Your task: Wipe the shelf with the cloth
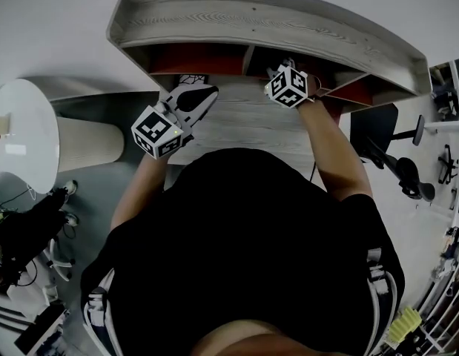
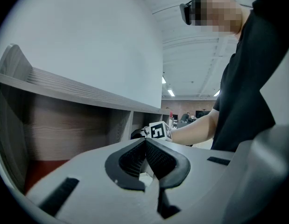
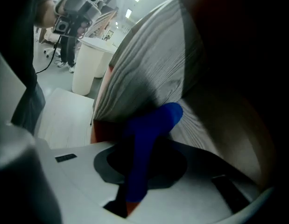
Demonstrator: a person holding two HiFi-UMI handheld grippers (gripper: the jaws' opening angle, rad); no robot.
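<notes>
The grey wood-grain shelf (image 1: 266, 21) stands at the back of the desk, with red-lined compartments below its top board. My right gripper (image 1: 288, 80) reaches into the right compartment, shut on a blue cloth (image 3: 151, 139) that sticks out between its jaws and presses against the wood-grain wall (image 3: 153, 69). My left gripper (image 1: 186, 99) hovers in front of the left compartment, jaws closed with nothing between them (image 2: 145, 160). In the left gripper view the shelf (image 2: 65, 106) fills the left side and the right gripper's marker cube (image 2: 158, 130) shows beyond.
A white round table (image 1: 18, 132) stands to the left of the desk. A black office chair (image 1: 396, 162) is at the right. Cables and equipment lie on the floor at lower left (image 1: 29, 258). The desk surface (image 1: 244, 121) runs in front of the shelf.
</notes>
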